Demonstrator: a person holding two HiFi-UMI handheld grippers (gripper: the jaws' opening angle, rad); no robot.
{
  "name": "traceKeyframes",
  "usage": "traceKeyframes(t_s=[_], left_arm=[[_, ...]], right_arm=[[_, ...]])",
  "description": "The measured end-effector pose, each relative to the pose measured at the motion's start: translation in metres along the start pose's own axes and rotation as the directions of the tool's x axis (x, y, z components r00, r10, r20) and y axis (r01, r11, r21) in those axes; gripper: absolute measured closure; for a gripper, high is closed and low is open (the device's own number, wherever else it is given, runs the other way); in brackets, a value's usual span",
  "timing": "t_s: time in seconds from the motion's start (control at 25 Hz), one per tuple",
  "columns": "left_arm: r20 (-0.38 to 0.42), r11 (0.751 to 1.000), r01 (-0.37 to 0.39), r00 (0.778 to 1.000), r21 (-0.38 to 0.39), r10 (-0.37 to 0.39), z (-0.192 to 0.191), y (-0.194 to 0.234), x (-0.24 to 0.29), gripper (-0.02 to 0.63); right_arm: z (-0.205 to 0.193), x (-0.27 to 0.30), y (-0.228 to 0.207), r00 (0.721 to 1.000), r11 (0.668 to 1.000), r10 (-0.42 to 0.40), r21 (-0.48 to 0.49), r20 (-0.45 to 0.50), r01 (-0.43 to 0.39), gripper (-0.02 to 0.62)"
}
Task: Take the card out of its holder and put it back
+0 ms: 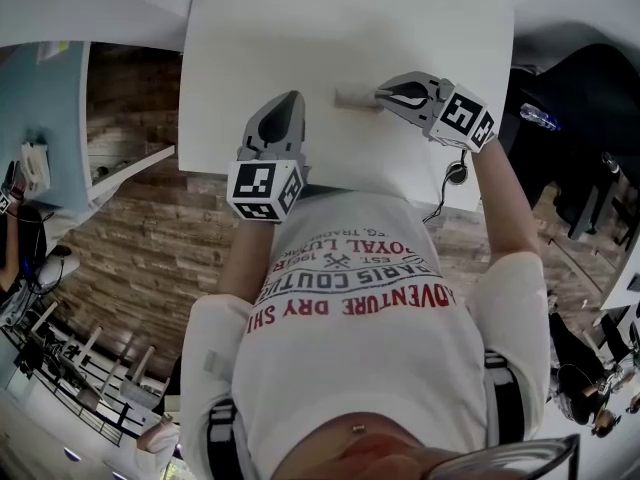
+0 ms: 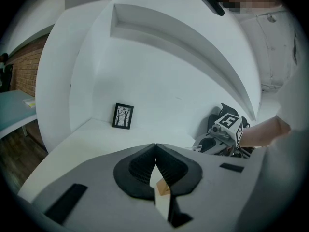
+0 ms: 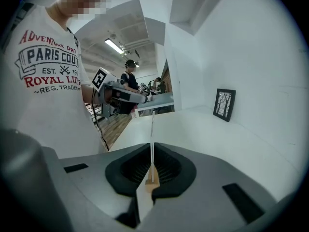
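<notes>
A thin white card stands edge-on between the jaws of my right gripper, which is shut on it. A small tan wooden holder shows at the card's foot. In the head view that tan holder lies on the white table, right at the tips of the right gripper. My left gripper hovers a short way to the left of the holder, apart from it. Its jaws meet at the tips. I cannot tell what the tan bit low in their slit is.
A small black-framed picture leans against the white wall at the table's far side, also seen in the right gripper view. A cable hangs off the table's near edge. A person stands far back by other desks.
</notes>
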State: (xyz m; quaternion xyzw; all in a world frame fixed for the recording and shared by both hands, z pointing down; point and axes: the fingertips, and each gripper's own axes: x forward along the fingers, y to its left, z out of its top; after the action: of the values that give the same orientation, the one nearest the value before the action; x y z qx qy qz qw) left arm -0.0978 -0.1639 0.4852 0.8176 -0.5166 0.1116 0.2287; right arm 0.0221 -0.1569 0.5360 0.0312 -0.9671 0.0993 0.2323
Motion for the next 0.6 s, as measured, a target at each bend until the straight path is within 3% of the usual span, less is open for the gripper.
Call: traceKeyframes(t_s=[0.6], left_arm=[[-0.006, 1.000, -0.018, 1.000, 0.009, 0.018, 0.001, 0.009, 0.003, 0.581]], right_arm=[[-0.020, 0.007, -0.005, 0.998, 0.993, -0.060, 0.106, 0.024, 0.057, 0.560]])
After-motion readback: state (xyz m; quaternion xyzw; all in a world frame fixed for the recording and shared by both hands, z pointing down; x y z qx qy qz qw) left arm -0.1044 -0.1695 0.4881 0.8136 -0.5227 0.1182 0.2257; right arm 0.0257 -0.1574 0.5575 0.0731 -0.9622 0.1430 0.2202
